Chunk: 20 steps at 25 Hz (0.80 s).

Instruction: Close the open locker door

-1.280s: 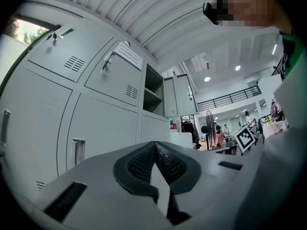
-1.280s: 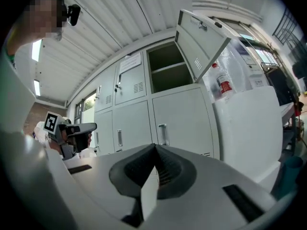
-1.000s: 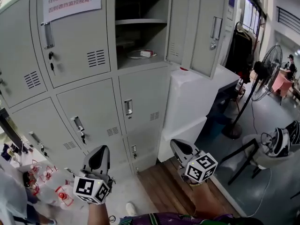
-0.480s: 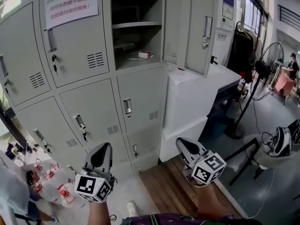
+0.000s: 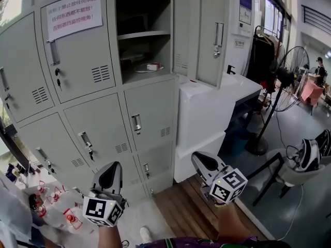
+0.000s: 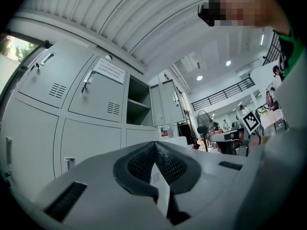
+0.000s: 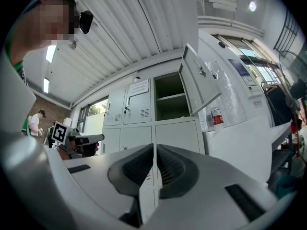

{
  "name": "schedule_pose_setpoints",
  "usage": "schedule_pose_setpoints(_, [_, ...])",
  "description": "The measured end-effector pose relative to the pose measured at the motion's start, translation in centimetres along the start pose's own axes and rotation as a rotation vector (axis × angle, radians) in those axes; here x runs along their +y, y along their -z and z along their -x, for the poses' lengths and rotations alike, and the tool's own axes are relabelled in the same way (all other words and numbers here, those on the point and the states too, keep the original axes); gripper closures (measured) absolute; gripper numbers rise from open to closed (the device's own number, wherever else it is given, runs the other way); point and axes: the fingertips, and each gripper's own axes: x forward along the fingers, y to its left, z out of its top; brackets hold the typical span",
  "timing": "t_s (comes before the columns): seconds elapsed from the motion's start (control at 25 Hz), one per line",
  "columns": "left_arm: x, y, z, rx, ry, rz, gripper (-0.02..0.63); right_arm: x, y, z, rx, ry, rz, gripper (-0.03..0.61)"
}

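Pale grey across the lockers (image 5: pixel 93 118), and the open door (image 5: pixel 209 35) is the same grey. White notice (image 5: pixel 75 14), red print. Left tool (image 5: pixel 114 164) and right tool (image 5: pixel 195 156): light grey, dark ribbed pads, black-and-white square markers on the 2 cubes. Floor strip (image 5: pixel 186 205) in brown wood grain.

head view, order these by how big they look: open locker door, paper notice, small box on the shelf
1. open locker door
2. paper notice
3. small box, by far the smallest

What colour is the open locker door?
The open locker door is plain pale grey, best seen in the head view.
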Motion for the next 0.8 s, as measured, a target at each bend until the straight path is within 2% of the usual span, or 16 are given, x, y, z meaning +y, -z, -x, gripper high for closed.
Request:
schedule_pose_setpoints(0.2, [0.0,-0.1,-0.6,-0.007,0.006,-0.002,0.594,-0.6,-1.8,-0.2,-0.035,-0.014,0.026,0.484])
schedule_pose_setpoints(0.32, [0.1,0.6,-1.1,0.007,0.013,-0.003,0.593,-1.1,-2.7,-0.7,-0.041,-0.014,0.043,0.363])
schedule_pose_setpoints(0.52, [-0.2,1.2,-1.8,0.021,0.022,-0.003,0.592,-2.2,-3.8,-1.2,-0.063,0.051,0.117,0.252])
schedule_pose_setpoints(0.64, [-0.2,1.1,-2.1,0.015,0.030,-0.008,0.592,-2.7,-4.4,-1.3,-0.099,0.079,0.153,0.161])
schedule_pose_setpoints(0.8, [-0.1,1.3,-2.2,0.017,0.036,0.005,0.592,-3.8,-5.9,-1.5,-0.115,0.105,0.167,0.137])
